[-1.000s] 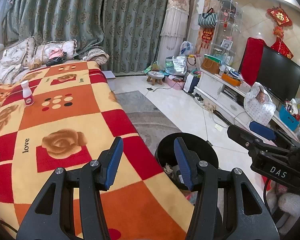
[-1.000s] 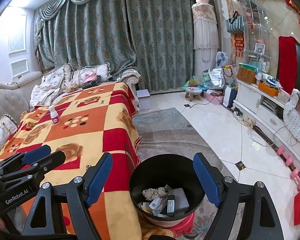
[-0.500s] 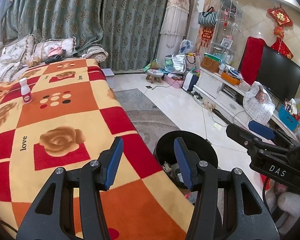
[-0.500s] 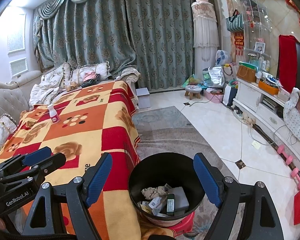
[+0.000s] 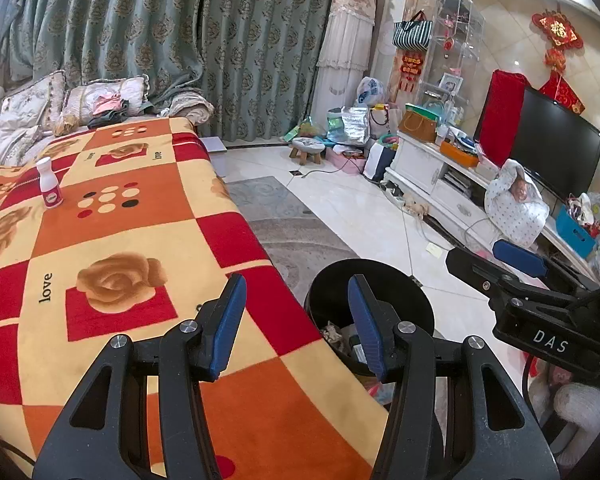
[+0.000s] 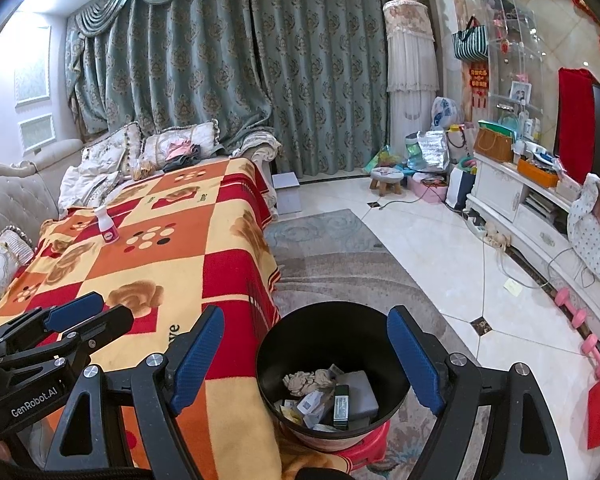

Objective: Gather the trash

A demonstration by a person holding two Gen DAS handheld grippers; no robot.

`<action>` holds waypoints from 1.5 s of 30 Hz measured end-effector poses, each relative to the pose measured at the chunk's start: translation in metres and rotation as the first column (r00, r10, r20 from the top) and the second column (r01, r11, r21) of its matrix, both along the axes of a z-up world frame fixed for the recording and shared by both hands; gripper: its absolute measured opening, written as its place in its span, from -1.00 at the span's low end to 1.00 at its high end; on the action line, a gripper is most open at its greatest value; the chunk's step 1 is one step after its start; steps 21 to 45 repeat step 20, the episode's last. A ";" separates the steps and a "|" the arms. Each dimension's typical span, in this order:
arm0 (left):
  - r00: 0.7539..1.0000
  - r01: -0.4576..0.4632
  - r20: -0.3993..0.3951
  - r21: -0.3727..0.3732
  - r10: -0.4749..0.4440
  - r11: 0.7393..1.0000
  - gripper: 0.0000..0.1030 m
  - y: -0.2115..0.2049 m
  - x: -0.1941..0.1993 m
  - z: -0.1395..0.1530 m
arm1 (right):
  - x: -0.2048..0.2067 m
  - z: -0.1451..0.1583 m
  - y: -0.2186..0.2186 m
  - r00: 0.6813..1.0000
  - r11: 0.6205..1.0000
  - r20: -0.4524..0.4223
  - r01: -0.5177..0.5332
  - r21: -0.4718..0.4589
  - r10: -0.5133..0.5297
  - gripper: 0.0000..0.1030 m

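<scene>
A black trash bin [image 6: 270, 364] stands on the floor beside the blanket-covered sofa, holding crumpled paper [image 6: 300, 380] and small boxes. My right gripper [image 6: 306, 328] hangs open just above the bin's mouth with nothing between its blue pads. My left gripper [image 5: 296, 300] is open and empty too, over the blanket's edge with the bin [image 5: 400, 292] just to its right. A small white bottle with a pink label [image 5: 49, 184] stands upright far back on the blanket, also in the right wrist view [image 6: 107, 226]. Each gripper shows at the edge of the other's view.
The red, orange and yellow blanket [image 5: 100, 240] covers the sofa, with cushions [image 6: 112, 152] at its far end. A grey rug [image 6: 332, 256] lies beside it. A white TV stand [image 6: 512, 200], pink dumbbells [image 6: 572, 304] and a small stool [image 6: 386, 178] line the right side.
</scene>
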State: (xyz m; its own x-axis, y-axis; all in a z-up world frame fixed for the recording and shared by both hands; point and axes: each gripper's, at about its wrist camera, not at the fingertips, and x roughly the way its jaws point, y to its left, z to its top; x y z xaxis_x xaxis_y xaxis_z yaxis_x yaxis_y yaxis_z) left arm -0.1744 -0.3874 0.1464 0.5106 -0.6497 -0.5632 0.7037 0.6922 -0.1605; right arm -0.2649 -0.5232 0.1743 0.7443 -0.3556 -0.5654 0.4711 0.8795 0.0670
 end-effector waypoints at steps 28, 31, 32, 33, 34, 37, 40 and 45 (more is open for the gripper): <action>0.999 0.003 -0.052 0.004 -0.003 1.000 0.00 0.011 0.002 -0.014 | -0.001 -0.009 0.001 1.000 1.000 -0.023 -0.007 0.009 0.008 0.60; 0.999 0.003 -0.052 0.004 -0.003 1.000 0.00 0.011 0.002 -0.014 | -0.001 -0.009 0.001 1.000 1.000 -0.023 -0.007 0.009 0.008 0.60; 0.999 0.003 -0.052 0.004 -0.003 1.000 0.00 0.011 0.002 -0.014 | -0.001 -0.009 0.001 1.000 1.000 -0.023 -0.007 0.009 0.008 0.60; 0.999 0.003 -0.052 0.004 -0.003 1.000 0.00 0.011 0.002 -0.014 | -0.001 -0.009 0.001 1.000 1.000 -0.023 -0.007 0.009 0.008 0.60; 0.999 0.003 -0.052 0.004 -0.003 1.000 0.00 0.011 0.002 -0.014 | -0.001 -0.009 0.001 1.000 1.000 -0.023 -0.007 0.009 0.008 0.60; 0.999 0.003 -0.052 0.004 -0.003 1.000 0.00 0.011 0.002 -0.014 | -0.001 -0.009 0.001 1.000 1.000 -0.023 -0.007 0.009 0.008 0.60; 0.999 0.003 -0.052 0.004 -0.003 1.000 0.00 0.011 0.002 -0.014 | -0.001 -0.009 0.001 1.000 1.000 -0.023 -0.007 0.009 0.008 0.60; 0.999 0.003 -0.052 0.004 -0.003 1.000 0.00 0.011 0.002 -0.014 | -0.001 -0.009 0.001 1.000 1.000 -0.023 -0.007 0.009 0.008 0.60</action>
